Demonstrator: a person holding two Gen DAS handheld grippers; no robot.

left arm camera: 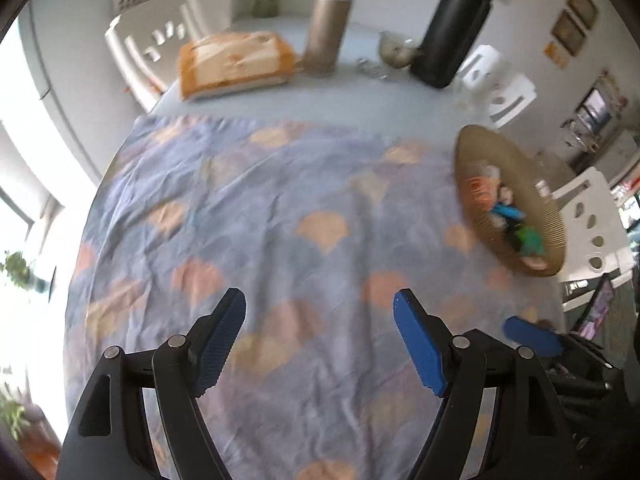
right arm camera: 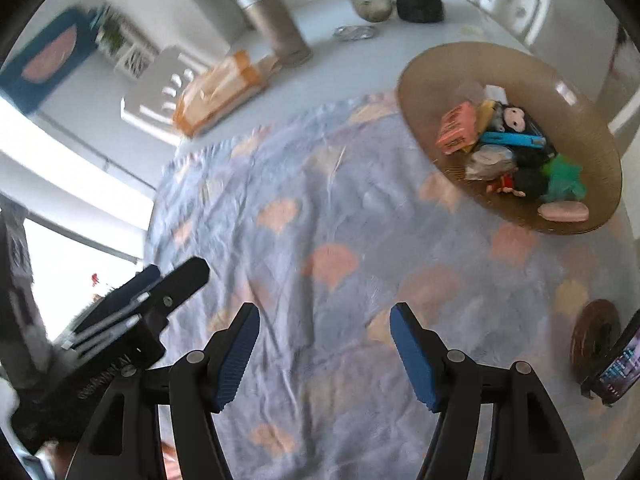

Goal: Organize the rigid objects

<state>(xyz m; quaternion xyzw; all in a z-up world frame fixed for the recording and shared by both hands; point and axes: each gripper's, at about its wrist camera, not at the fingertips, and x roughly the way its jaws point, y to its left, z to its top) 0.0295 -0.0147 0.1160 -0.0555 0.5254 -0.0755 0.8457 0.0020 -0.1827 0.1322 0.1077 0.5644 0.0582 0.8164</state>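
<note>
A round woven basket (right arm camera: 576,92) sits at the right of the patterned cloth, seen too in the left wrist view as the basket (left arm camera: 480,148). Inside lie an orange box (right arm camera: 456,128), a blue marker (right arm camera: 510,139), a small doll figure (right arm camera: 512,114), a green toy (right arm camera: 562,178), a pink oval piece (right arm camera: 562,212) and several other small items. My left gripper (left arm camera: 320,304) hovers open over bare cloth. My right gripper (right arm camera: 324,316) is open too, nothing between its fingers, left of and below the basket. The left gripper's body (right arm camera: 120,332) shows at the right view's left edge.
A blue cloth with orange shell shapes (left arm camera: 280,220) covers the table. At the back stand a bread bag (left arm camera: 232,62), a tan canister (left arm camera: 326,28), a black bottle (left arm camera: 452,28) and a small bowl (left arm camera: 396,50). White chairs (left arm camera: 148,40) ring the table. A phone (right arm camera: 616,364) and dark round disc (right arm camera: 592,340) lie right.
</note>
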